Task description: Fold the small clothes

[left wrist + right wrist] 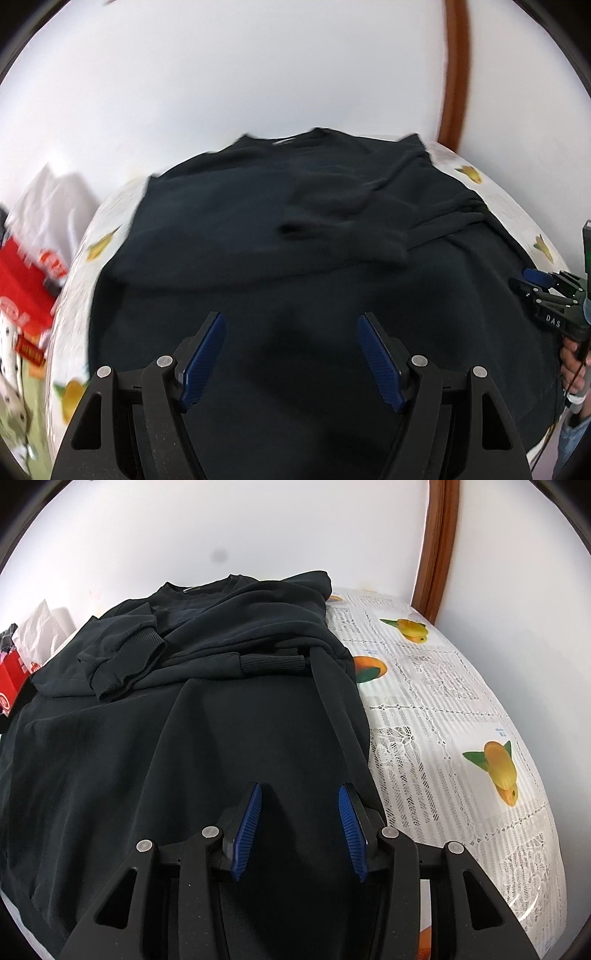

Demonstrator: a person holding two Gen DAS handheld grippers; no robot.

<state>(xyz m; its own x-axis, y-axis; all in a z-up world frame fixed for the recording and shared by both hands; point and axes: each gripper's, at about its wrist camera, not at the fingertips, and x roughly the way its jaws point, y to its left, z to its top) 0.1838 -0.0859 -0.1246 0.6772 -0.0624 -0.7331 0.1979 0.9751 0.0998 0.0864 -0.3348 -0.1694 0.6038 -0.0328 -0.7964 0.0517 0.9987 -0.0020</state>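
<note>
A black sweatshirt lies spread on the table, collar toward the wall, both sleeves folded in over the chest. In the right wrist view the sweatshirt shows its ribbed cuffs lying across the body. My left gripper is open and empty, hovering over the lower middle of the garment. My right gripper is open and empty over the garment's lower right part, near its right edge. The right gripper also shows at the right edge of the left wrist view.
The table wears a white lace cloth with yellow fruit prints. A white wall stands behind, with a brown wooden frame at the right. Red packaging and white paper sit off the table's left.
</note>
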